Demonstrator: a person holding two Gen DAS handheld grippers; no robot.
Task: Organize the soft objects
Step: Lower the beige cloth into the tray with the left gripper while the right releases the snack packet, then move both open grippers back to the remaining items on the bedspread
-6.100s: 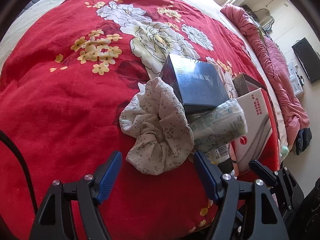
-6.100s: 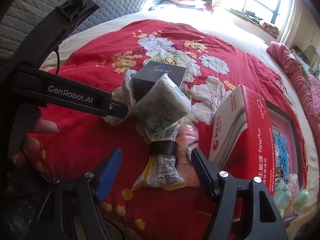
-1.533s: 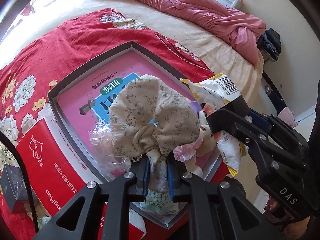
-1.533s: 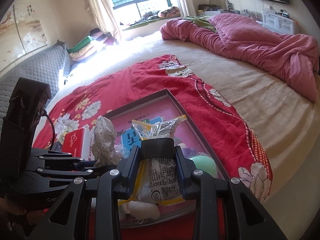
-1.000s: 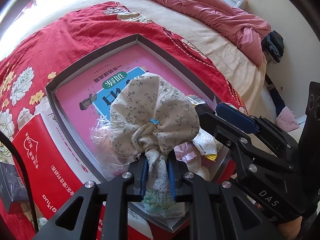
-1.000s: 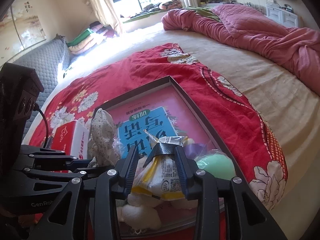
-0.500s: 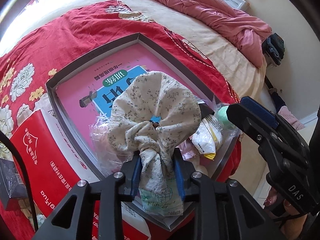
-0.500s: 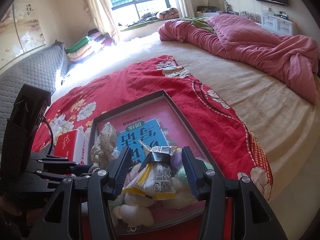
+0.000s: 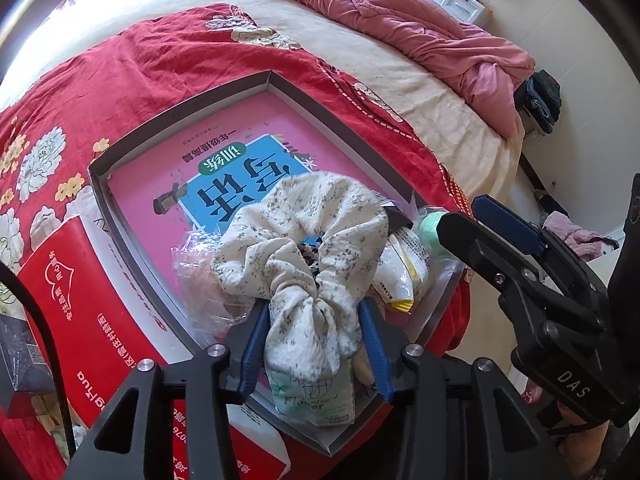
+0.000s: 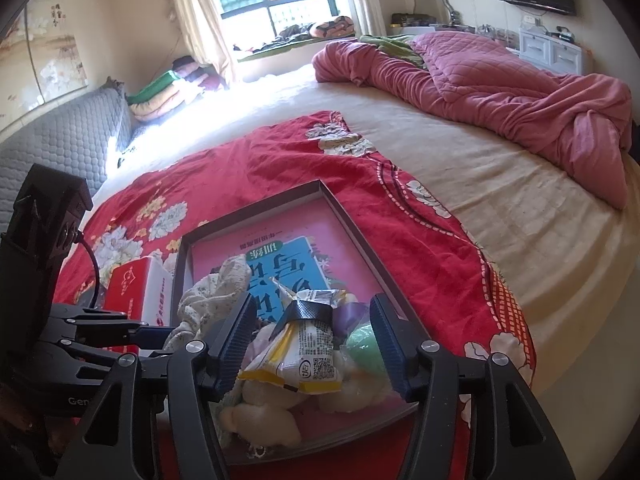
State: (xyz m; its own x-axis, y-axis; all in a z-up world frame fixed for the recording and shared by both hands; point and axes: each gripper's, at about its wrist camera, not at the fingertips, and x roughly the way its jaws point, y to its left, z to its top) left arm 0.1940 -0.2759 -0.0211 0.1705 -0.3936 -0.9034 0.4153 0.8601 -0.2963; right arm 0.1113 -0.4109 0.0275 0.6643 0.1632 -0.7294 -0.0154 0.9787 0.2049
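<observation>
A cream floral scrunchie (image 9: 304, 248) rests on the pile of soft things at the near end of a grey tray (image 9: 180, 118). Its lower bunch stands between the blue pads of my left gripper (image 9: 316, 336), whose jaws are opening and no longer squeeze it. A yellow and white snack packet (image 10: 304, 352) with a black clip lies on the same pile. My right gripper (image 10: 312, 312) hangs over it, jaws opening, with a clear gap on both sides. Across the tray in the left wrist view, the right gripper's fingers (image 9: 480, 240) stand beside the packet (image 9: 400, 268).
The tray (image 10: 252, 208) holds a pink and blue book cover, a green ball (image 10: 364, 340), white plush toys (image 10: 260, 412) and a tissue pack (image 9: 312, 396). A red box (image 9: 80, 300) stands against its left side. A pink quilt (image 10: 500, 80) lies at the back; the bed's edge is close on the right.
Both grippers have opened. The snack packet left the right jaws and settled on the pile in the tray. The scrunchie has loosened and slumped between the left pads.
</observation>
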